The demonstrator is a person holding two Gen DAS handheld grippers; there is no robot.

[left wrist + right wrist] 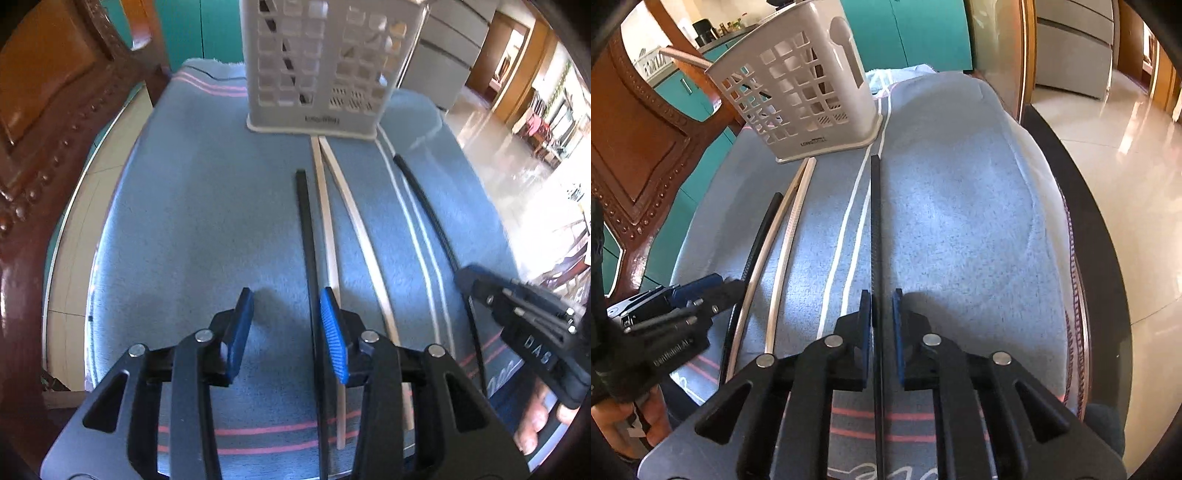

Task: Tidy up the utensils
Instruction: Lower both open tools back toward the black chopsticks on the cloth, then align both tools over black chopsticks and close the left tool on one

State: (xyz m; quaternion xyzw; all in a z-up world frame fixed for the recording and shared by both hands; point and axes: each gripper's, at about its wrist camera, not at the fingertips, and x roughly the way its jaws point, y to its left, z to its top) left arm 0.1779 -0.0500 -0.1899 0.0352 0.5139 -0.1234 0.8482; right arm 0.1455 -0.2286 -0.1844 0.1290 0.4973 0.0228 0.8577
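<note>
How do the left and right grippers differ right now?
The left gripper stands wide open; the right gripper is nearly closed. The left black chopstick lies by one pad with a wide gap to the other; the right black chopstick fills most of its narrow gap, though pad contact is unclear. Both have blue pads, point down at the blue towel and straddle a black chopstick.

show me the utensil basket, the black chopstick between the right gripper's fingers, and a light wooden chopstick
utensil basket (798, 92), right wrist view, on its lattice front wall
black chopstick (875, 221), right wrist view, mid-shaft
light wooden chopstick (327, 210), left wrist view, upper shaft
</note>
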